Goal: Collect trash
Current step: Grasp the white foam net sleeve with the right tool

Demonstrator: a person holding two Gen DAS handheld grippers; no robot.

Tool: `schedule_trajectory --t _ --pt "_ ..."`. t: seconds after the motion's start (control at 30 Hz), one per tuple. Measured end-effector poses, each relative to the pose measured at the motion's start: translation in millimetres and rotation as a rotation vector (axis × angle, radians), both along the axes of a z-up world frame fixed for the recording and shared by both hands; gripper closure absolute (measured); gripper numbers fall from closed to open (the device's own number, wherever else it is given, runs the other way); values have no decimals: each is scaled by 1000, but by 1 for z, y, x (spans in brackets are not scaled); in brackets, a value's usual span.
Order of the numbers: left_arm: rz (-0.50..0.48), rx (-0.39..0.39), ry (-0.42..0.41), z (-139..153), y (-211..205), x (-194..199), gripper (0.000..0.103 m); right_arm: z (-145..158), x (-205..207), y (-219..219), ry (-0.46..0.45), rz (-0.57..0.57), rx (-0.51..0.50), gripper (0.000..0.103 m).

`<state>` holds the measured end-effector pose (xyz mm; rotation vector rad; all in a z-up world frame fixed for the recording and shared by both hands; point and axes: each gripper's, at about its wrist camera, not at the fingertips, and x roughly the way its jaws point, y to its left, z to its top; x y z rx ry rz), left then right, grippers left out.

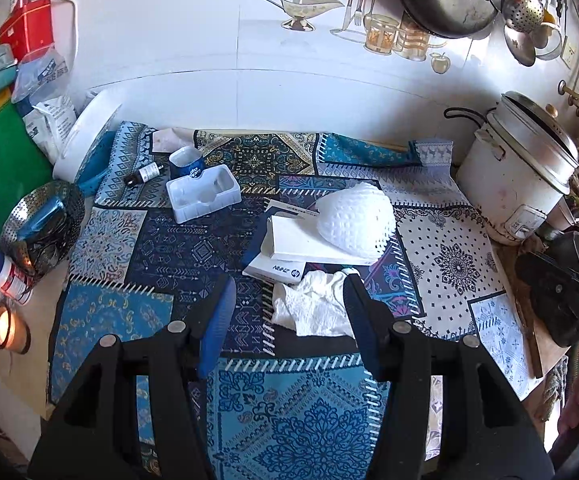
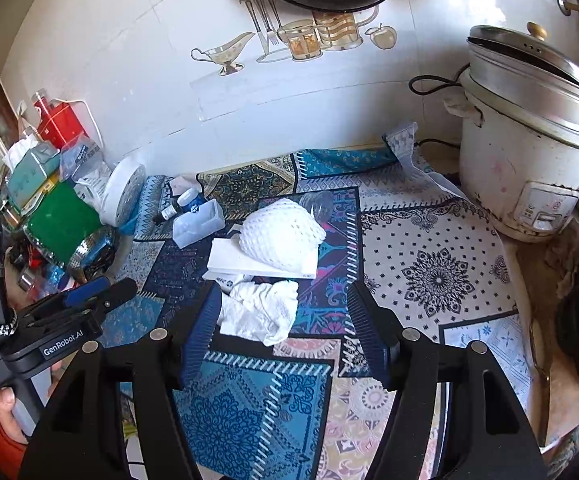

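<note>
Both my grippers hover spread and empty over the patterned cloth (image 1: 305, 420)

My left gripper (image 1: 289, 300) and right gripper (image 2: 285, 312) frame the crumpled tissue (image 1: 313, 308) at mid-frame; behind it the white foam net (image 1: 355, 220) rests on a flat box (image 1: 289, 240), rice cooker (image 2: 525, 152) upper right

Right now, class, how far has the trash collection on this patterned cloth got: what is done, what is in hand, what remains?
Done: nothing visibly collected. In hand: nothing; the left hand-held gripper and right hand-held gripper are both open and empty above the cloth near the crumpled tissue. Left: the tissue, the white foam net, the flat white box beneath it, and the white plastic tray.
</note>
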<state>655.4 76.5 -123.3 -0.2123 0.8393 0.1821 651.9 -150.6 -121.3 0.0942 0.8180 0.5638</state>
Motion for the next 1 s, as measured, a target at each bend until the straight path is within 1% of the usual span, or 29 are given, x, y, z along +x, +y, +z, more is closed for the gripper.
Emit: schedule_trajectory --t 0.07,0.17,0.4,0.5,0.6,0.67,0.77,0.83,0.9,1.0 --pt "-27 1 6 -3 13 13 48 -4 14 15 13 -27 4 33" --pt "-58 -4 16 -8 32 28 48 -15 41 41 61 -50 7 26" --pt "-89 -28 85 -38 70 60 48 -58 104 89 164 -123 -29 25" --pt "-98 -48 118 -52 78 67 48 -76 122 99 216 -157 -29 25" --pt "-108 -65 151 -64 82 72 48 -93 133 107 274 -164 -40 25" --pt "-119 -81 160 -68 81 75 48 -98 134 111 278 -159 -61 25" --pt "-131 -99 168 -74 77 81 48 -100 130 110 237 -159 -79 25" --pt "-139 -111 172 -77 74 85 48 -99 132 108 228 -149 -76 32" --pt "-152 -124 181 -80 70 91 48 -98 132 102 229 -133 -62 42" --pt "-164 -118 192 -83 63 101 48 -98 130 96 224 -120 -58 53"
